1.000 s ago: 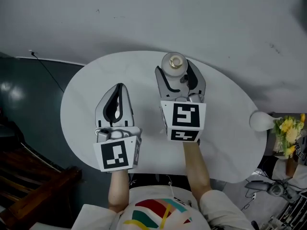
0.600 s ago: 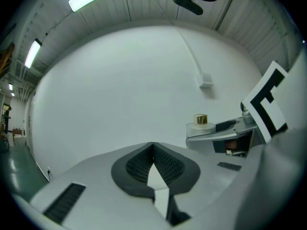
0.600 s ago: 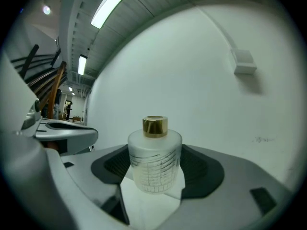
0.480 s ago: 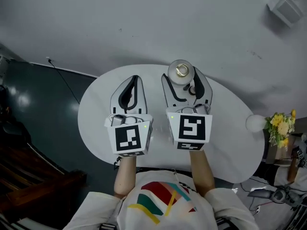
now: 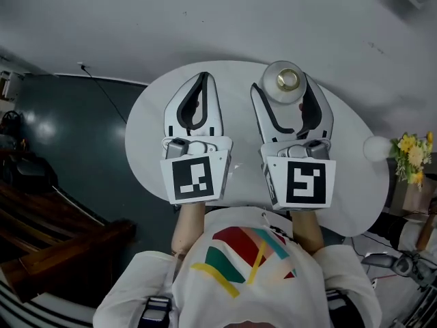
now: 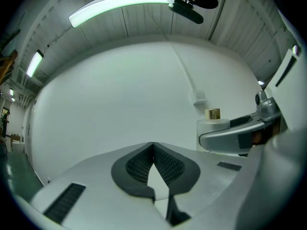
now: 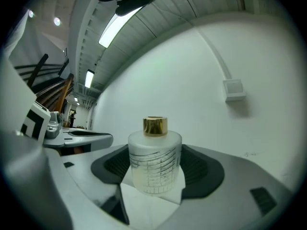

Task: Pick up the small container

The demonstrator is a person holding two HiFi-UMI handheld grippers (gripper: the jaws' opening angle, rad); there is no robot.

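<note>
Right gripper (image 5: 287,96) is clamped on the small container (image 7: 154,161) at the table's (image 5: 147,139) far edge, squeezing the frosted body below the gold cap (steadier there, I'd guess). Left gripper (image 5: 202,82) hangs alongside with its jaws together and empty, out of the way.

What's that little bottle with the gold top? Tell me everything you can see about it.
The small container is a squat round jar of frosted whitish material, with faint printed grid lines on its side and a shiny gold cap. It stands upright between the jaws of the right gripper, whose dark ribbed pads close on both its sides. It is near the far edge of the white table; whether it is lifted cannot be told.
</note>
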